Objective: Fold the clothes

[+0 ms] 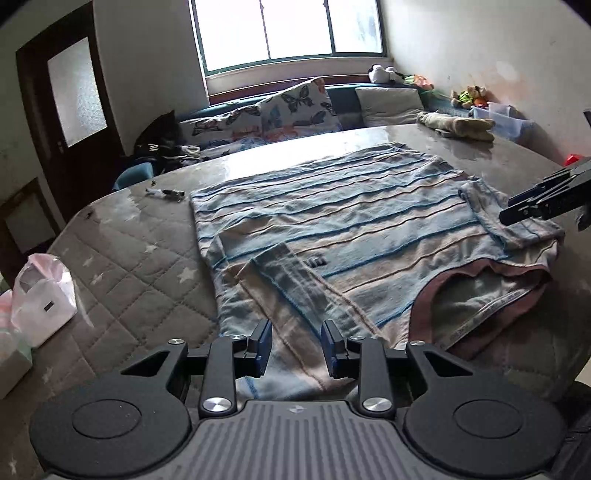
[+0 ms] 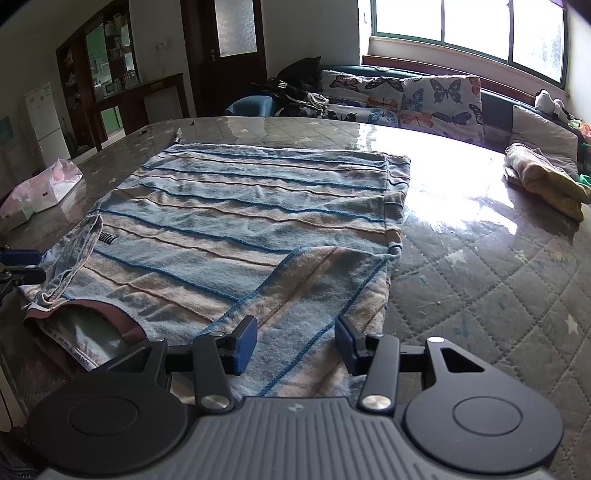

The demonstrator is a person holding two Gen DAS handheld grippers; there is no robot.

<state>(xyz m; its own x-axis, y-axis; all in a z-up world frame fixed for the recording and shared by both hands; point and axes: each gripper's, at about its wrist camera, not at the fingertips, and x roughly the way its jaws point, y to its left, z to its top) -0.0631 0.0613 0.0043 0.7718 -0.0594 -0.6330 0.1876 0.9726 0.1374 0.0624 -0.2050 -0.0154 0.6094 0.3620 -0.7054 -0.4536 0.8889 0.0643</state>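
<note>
Bright window behind butterfly cushions; dark door with frosted pane; white walls; glass cabinet; glare on quilted surface.

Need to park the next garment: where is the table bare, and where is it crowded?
Bare quilted table lies between the striped shirt and the rolled cloth on its far edge. A narrower bare strip runs between the shirt and the plastic bag. It is crowded at the near edge, where both grippers hang over the shirt's folded-in sleeves.
</note>
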